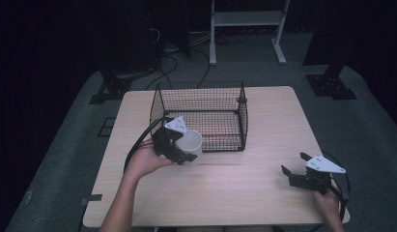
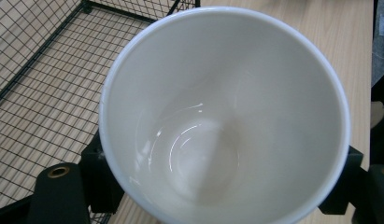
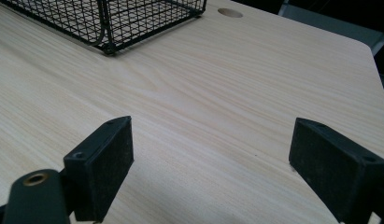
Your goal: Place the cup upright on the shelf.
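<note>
The pale wood-grain worktop (image 1: pixel 225 188) carries a black wire-mesh basket (image 1: pixel 198 116) set toward its far side, open at the top so things can be dropped in from above. Just in front of the basket's near left corner, the plain white ceramic cup (image 1: pixel 192 145) hangs in the left claw (image 1: pixel 179 150), whose jaws are clamped on its outer wall from both sides; that grip leaves the mouth clear and the cup upright, which suits a lift over the basket's rim. The right claw (image 1: pixel 296 170) rests low at the worktop's near right, jaws spread apart with nothing between them, out of the way.
</note>
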Available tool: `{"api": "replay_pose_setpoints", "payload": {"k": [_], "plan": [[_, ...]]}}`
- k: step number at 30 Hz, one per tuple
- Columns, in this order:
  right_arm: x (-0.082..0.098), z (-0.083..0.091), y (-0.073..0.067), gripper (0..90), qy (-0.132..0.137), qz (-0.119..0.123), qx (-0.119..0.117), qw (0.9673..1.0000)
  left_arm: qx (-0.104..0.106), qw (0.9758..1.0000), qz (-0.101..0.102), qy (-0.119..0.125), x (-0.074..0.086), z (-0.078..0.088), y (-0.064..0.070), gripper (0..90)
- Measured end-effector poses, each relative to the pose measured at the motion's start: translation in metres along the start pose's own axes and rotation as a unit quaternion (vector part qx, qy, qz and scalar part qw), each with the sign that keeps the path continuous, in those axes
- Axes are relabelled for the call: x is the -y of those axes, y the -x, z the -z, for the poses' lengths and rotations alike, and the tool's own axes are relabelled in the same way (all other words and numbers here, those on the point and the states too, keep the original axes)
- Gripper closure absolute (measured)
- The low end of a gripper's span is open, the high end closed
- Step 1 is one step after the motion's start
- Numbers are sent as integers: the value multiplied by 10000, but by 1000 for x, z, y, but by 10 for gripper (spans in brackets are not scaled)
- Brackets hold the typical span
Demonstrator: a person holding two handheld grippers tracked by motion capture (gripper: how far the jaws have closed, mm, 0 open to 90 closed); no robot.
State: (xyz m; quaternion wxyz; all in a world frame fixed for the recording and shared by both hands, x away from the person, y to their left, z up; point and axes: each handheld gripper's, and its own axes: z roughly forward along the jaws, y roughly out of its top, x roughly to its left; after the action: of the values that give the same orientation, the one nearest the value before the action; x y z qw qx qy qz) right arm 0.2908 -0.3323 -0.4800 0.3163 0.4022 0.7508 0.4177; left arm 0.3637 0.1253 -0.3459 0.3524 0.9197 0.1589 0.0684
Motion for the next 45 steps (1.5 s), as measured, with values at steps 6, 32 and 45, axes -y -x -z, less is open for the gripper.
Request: {"api": "replay_pose_setpoints", "payload": {"k": [6,32,45], "plan": [[0,0,0,131,5,-3,3,10000,-17,10000,-29,-15,-9,5,-6,214],[0,0,1,131,25,-3,-10,10000,-69,9999,-95,-69,-49,17,-31,214],[0,0,1,131,35,-37,-27,10000,-103,9998,49,-138,-58,16,-52,214]]}}
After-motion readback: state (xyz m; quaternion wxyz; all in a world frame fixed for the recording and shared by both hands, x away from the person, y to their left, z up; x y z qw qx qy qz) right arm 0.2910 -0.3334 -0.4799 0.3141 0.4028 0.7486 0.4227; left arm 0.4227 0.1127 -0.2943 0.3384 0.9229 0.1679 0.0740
